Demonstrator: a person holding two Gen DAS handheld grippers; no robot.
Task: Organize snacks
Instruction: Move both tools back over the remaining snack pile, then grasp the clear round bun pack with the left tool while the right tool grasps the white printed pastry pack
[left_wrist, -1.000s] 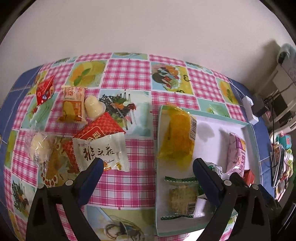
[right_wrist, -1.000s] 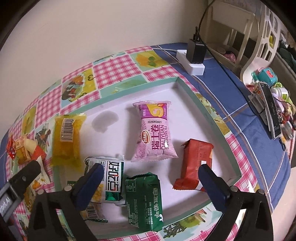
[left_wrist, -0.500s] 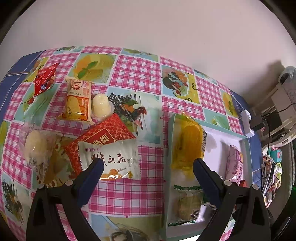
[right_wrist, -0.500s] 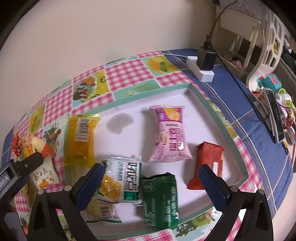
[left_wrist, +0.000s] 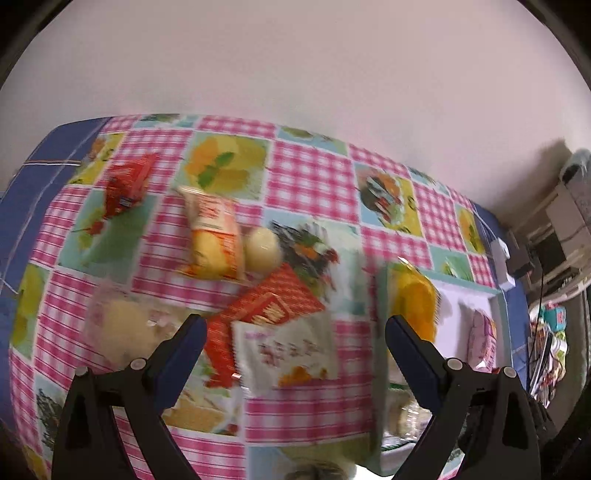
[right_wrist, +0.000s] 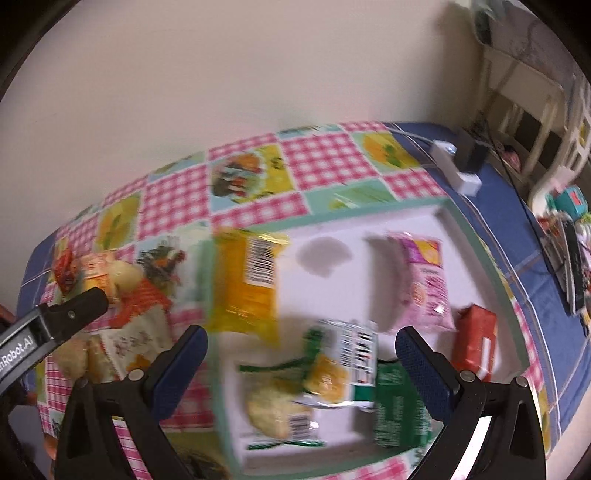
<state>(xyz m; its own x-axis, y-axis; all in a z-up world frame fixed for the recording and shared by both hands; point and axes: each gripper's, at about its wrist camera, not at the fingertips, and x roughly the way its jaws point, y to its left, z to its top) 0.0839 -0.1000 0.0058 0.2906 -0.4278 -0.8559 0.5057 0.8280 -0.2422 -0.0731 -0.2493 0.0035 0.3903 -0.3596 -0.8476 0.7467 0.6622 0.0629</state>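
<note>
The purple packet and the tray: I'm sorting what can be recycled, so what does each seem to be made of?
Purple packet: looks like thin glossy plastic film, since it shows bright glints, wrinkles and a crimped top edge.

Tray: probably cardboard or foam board, judging by its matte white floor and flat green rim with square corners, but motion blur leaves that open.

Each gripper (left_wrist: 295, 330) has black arms, blue pads (right_wrist: 421, 363), silver screws.

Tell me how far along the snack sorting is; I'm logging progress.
Roughly half done: yellow packet, purple packet and others already lie in the tray. Both tongs, left and right, are open, holding nothing. Left: white packet, red packet, others on the tablecloth.
</note>
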